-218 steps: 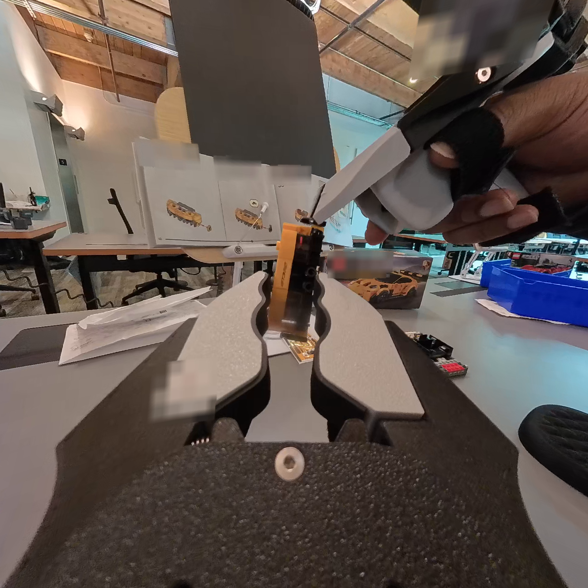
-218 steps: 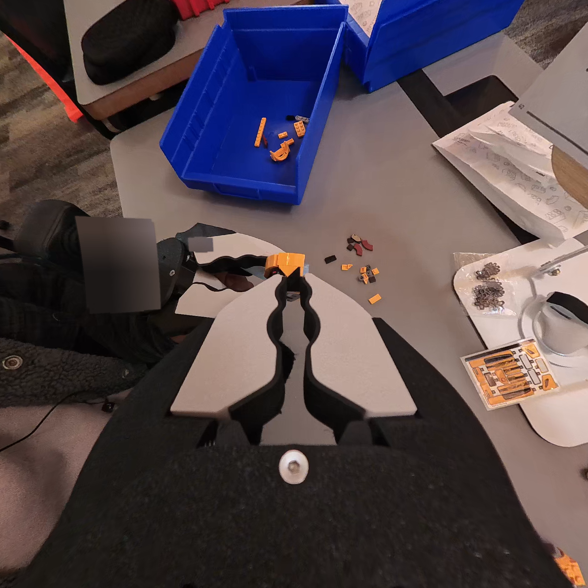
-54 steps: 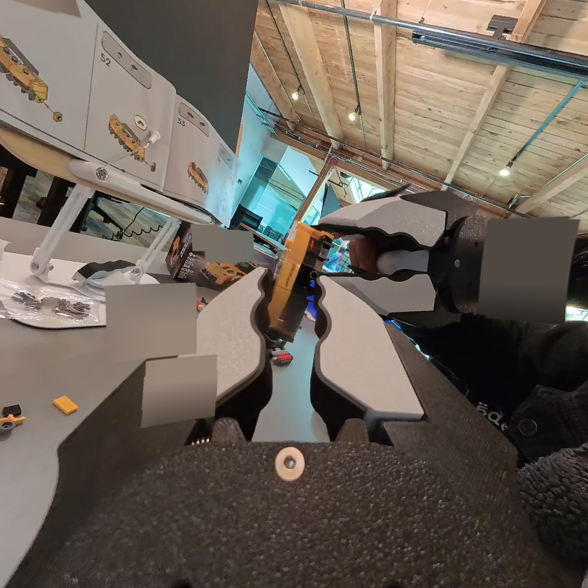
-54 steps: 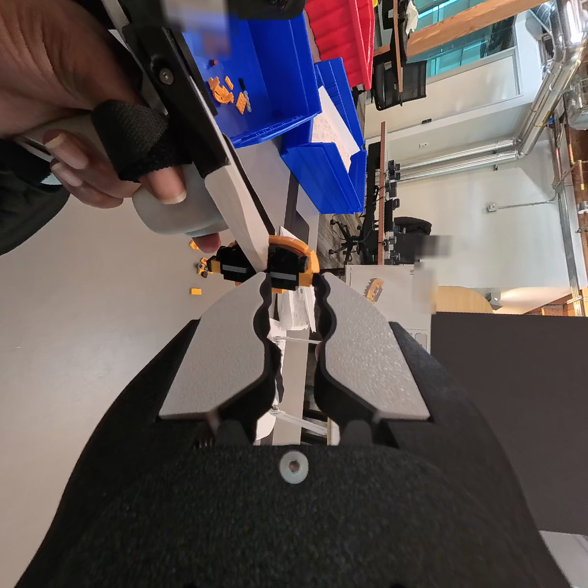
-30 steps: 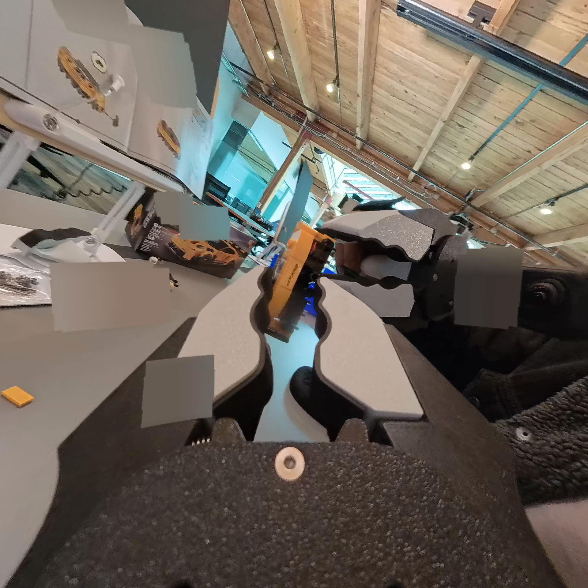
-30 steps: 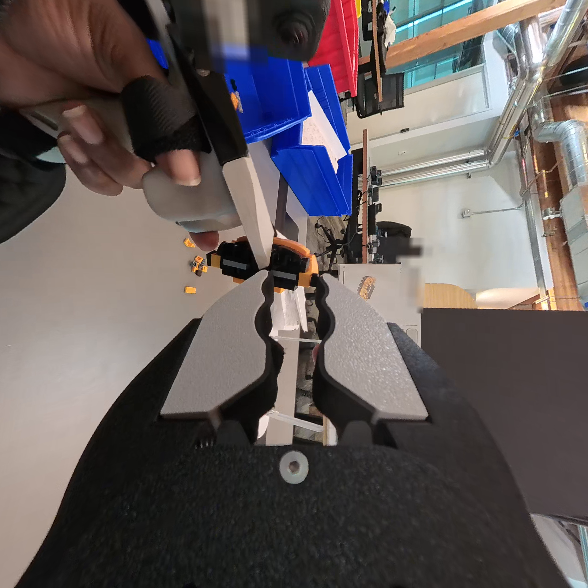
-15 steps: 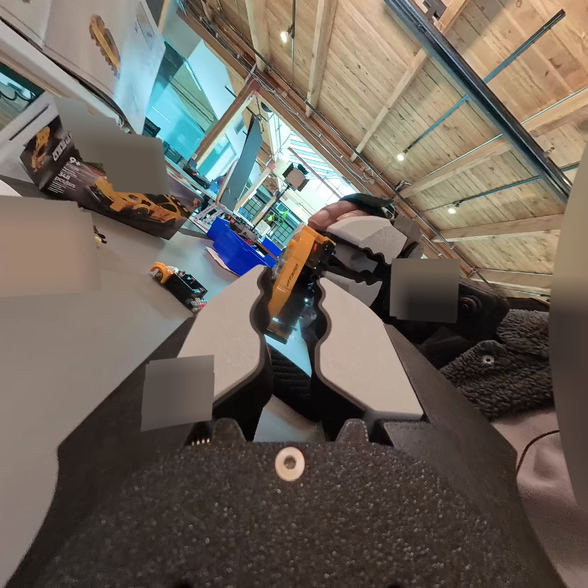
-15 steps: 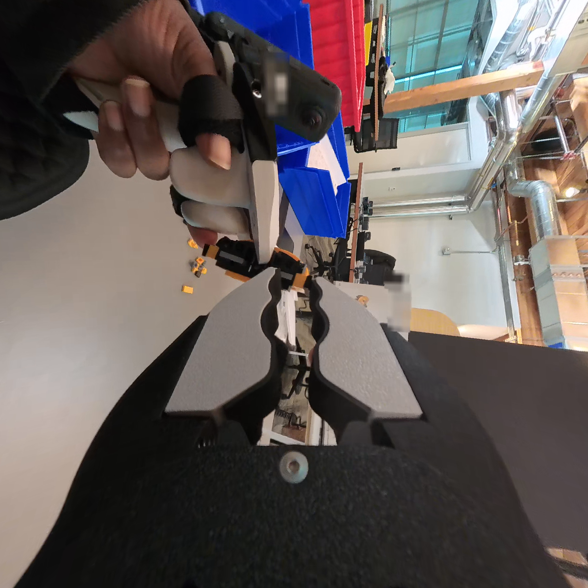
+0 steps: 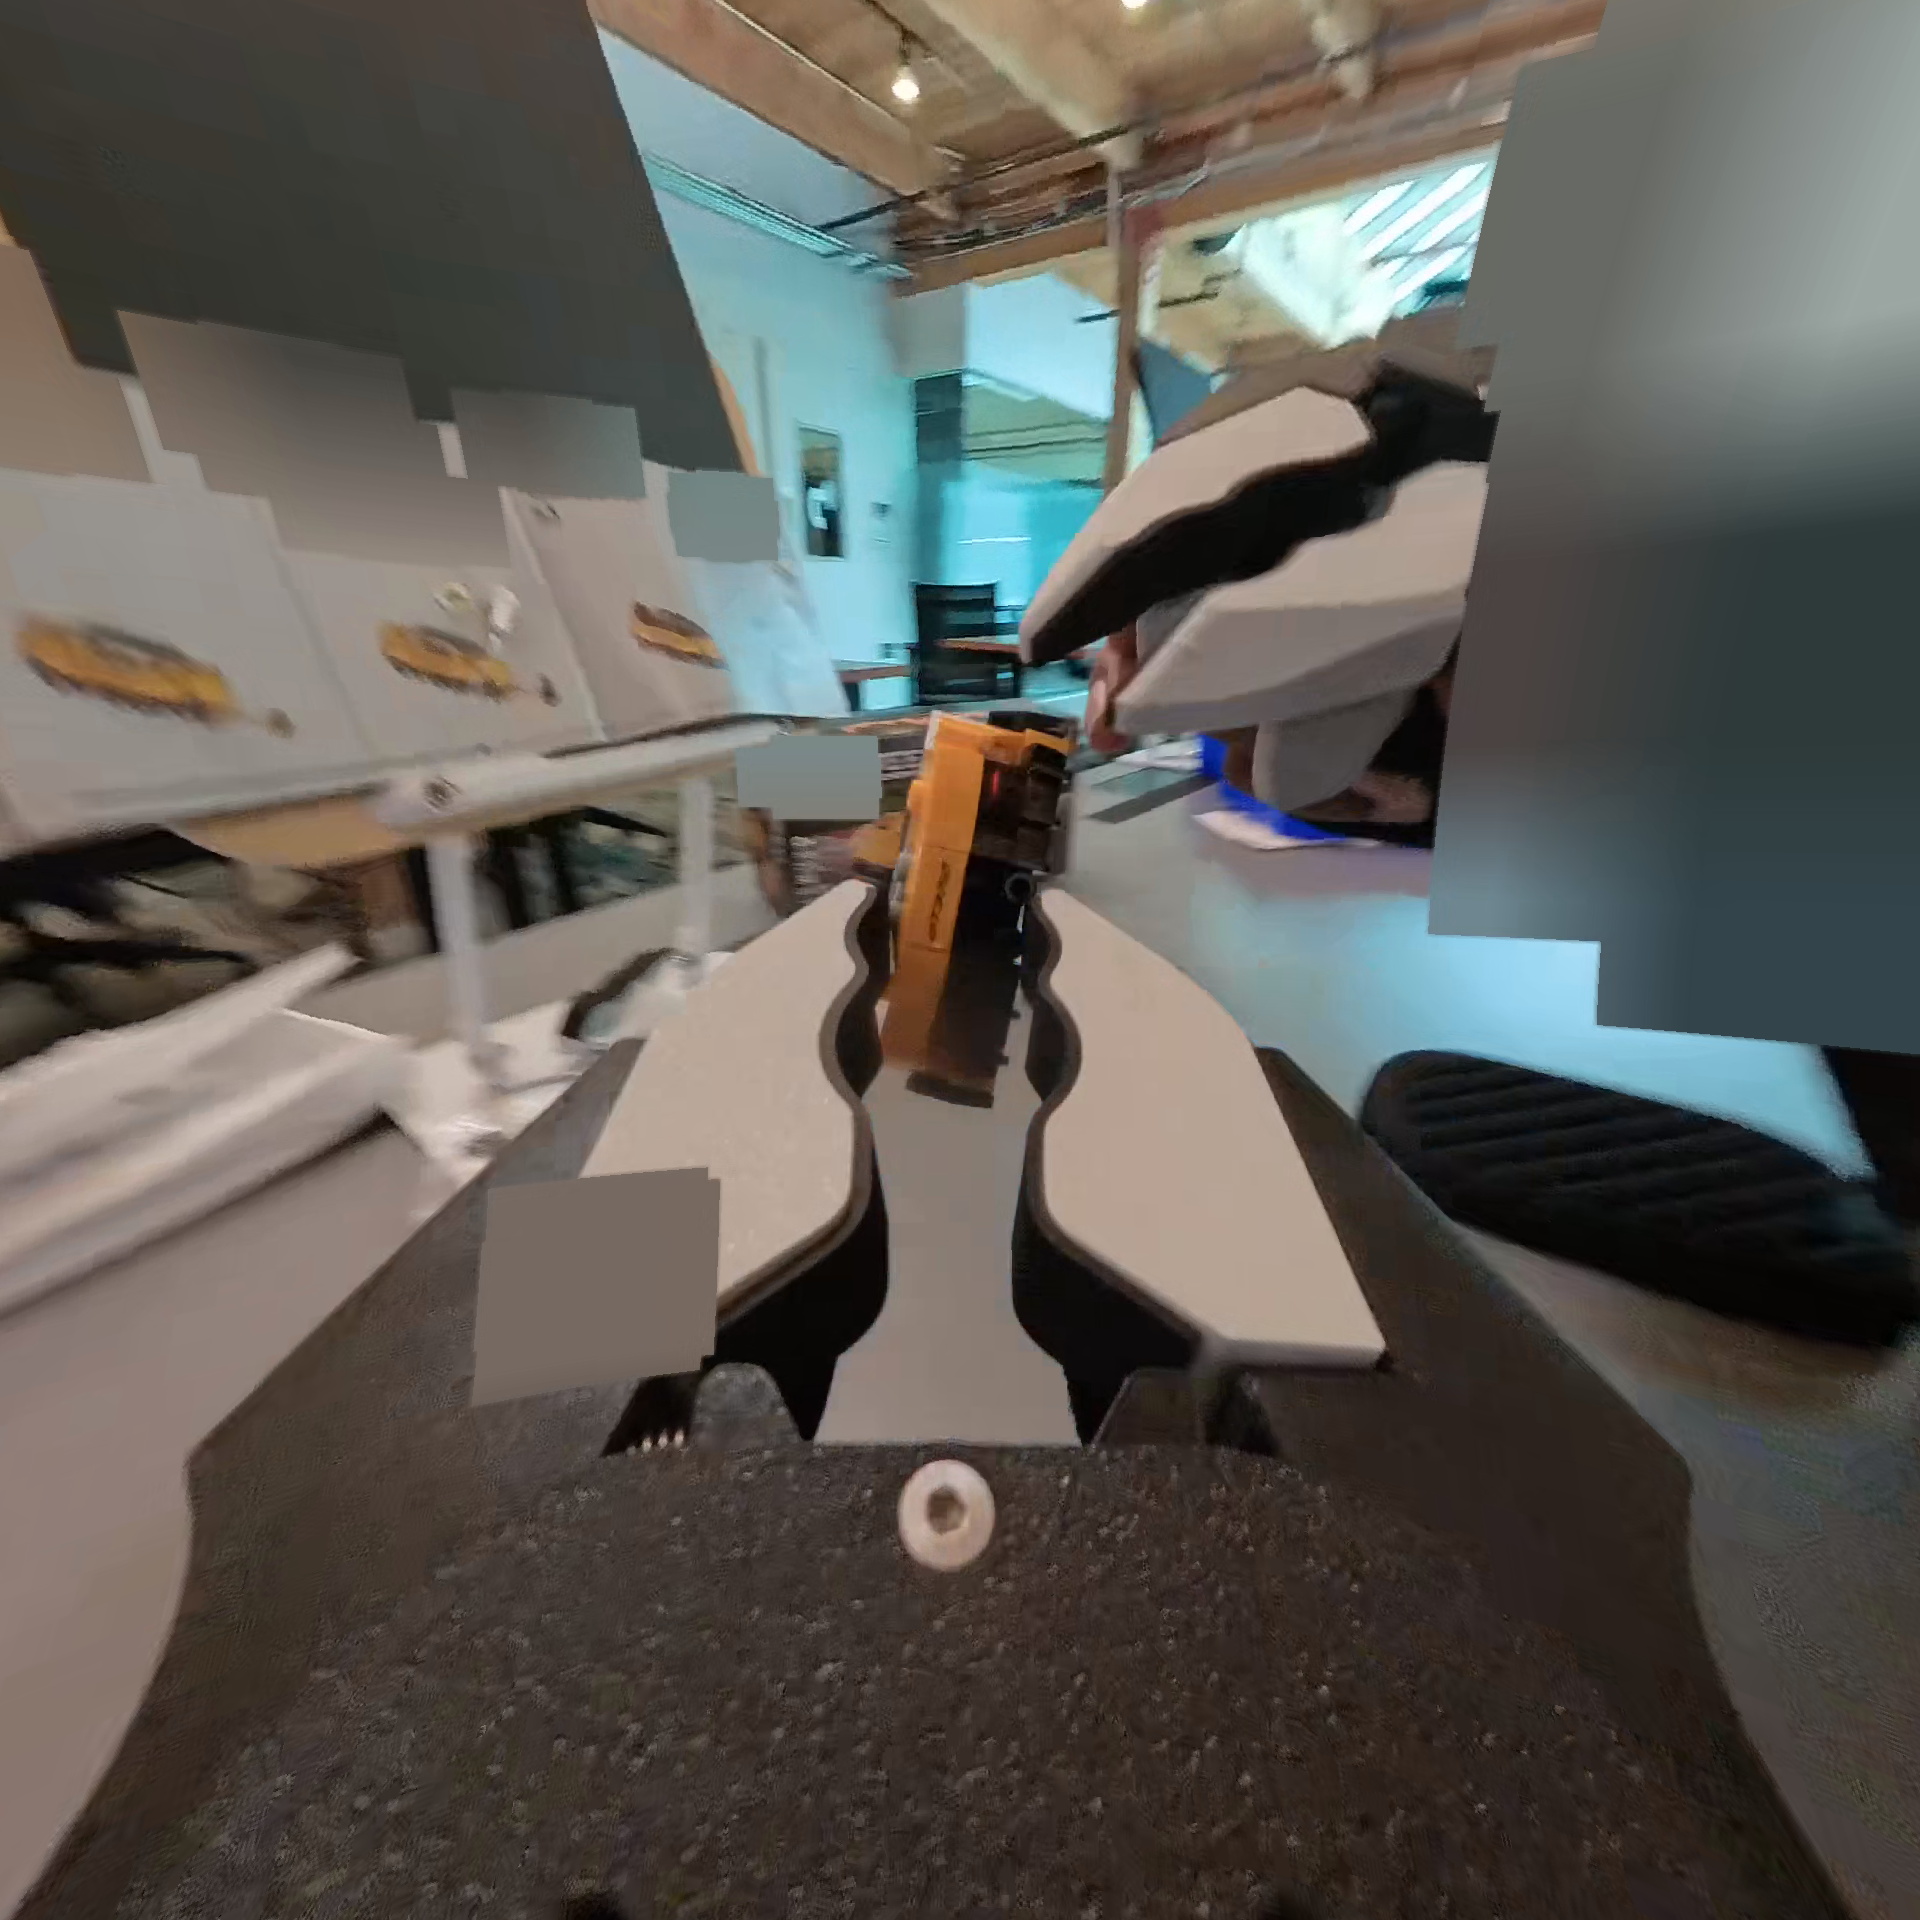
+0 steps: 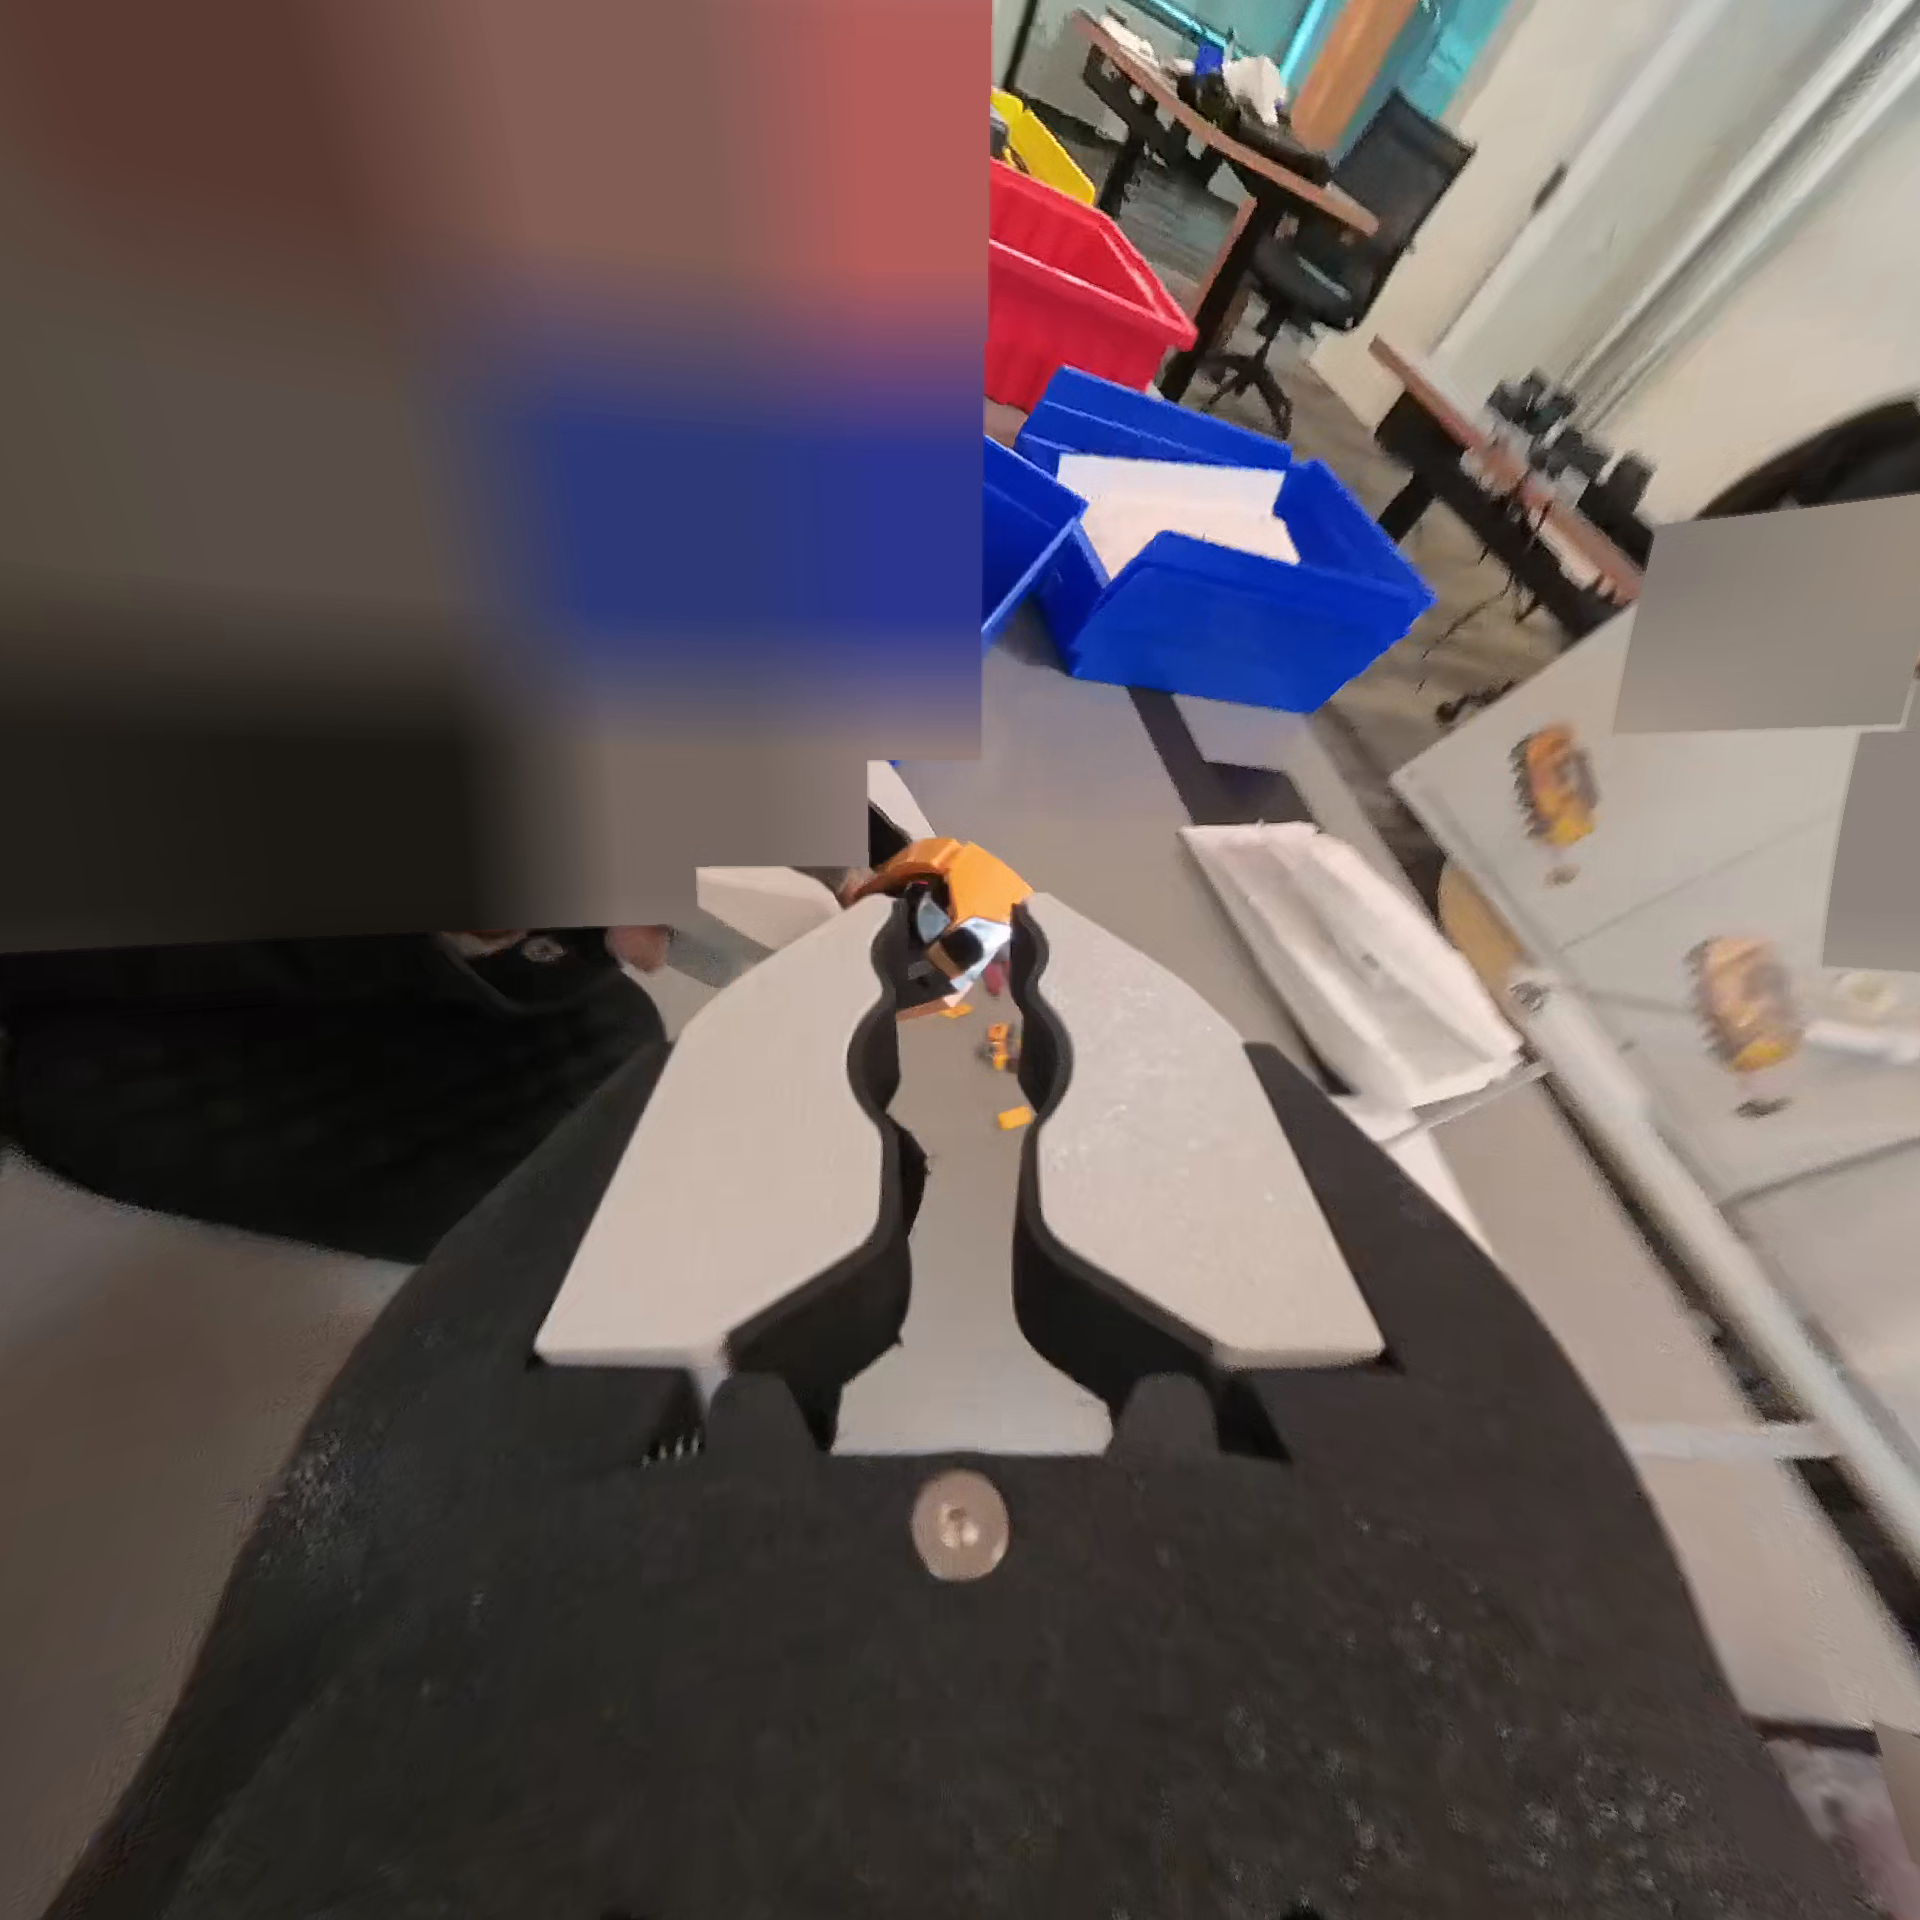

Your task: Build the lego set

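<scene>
The left gripper (image 9: 951,914) is closed on the orange-and-black partly built lego car (image 9: 961,883), pinching it between its grey fingertips so that the model stands on edge above the grey tabletop (image 9: 1299,966); the right gripper (image 9: 1060,675) shows in the left wrist view up and to the right of the car, apart from it, its grey fingers a narrow gap apart with nothing between them; in the right wrist view the same car (image 10: 956,904) sits just past the right gripper's (image 10: 956,940) tips, and the narrow gap there holds nothing; small loose orange lego pieces (image 10: 1006,1081) lie on the tabletop (image 10: 1091,810) below it; blue plastic storage bins (image 10: 1226,561) stand at the far edge of the tabletop, with a red plastic bin (image 10: 1070,301) behind them; open white instruction pages with pictures of the orange car (image 9: 312,623) are propped on a white stand along the tabletop's left side.
</scene>
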Demonstrator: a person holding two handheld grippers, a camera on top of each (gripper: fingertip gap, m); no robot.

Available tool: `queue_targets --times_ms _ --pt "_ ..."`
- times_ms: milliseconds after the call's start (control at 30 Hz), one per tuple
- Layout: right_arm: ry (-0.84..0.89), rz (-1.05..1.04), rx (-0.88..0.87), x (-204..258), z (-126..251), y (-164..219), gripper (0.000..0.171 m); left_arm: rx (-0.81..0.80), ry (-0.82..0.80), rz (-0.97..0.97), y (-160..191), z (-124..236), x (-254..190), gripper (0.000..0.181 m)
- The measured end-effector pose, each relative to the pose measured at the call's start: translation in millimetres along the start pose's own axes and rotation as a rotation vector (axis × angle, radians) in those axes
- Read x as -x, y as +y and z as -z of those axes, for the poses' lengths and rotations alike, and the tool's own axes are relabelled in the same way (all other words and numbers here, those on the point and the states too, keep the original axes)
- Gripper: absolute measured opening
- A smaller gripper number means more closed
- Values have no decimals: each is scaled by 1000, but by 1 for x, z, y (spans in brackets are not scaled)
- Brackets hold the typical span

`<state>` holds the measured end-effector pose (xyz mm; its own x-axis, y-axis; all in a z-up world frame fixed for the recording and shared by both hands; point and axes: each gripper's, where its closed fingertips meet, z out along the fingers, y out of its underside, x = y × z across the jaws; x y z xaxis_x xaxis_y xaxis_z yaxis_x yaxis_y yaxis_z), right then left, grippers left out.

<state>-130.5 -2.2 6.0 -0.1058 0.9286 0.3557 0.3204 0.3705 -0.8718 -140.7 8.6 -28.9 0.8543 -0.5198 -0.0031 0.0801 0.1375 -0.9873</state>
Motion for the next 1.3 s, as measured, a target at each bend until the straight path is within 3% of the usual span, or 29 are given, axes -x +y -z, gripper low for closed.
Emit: queue_targets --times_ms 33,400,967,1300 --pt "2 -47 7 -2 0 2 16 -2 -29 -62 -2 0 -1 25" --pt "-176 -282 -13 5 8 5 11 -27 -116 -350 -9 1 -6 25" --pt "-250 -298 41 13 14 19 12 30 -153 -626 -2 -3 -15 24" --pt "-230 -193 69 14 12 22 11 84 -129 -545 4 -4 -13 24"
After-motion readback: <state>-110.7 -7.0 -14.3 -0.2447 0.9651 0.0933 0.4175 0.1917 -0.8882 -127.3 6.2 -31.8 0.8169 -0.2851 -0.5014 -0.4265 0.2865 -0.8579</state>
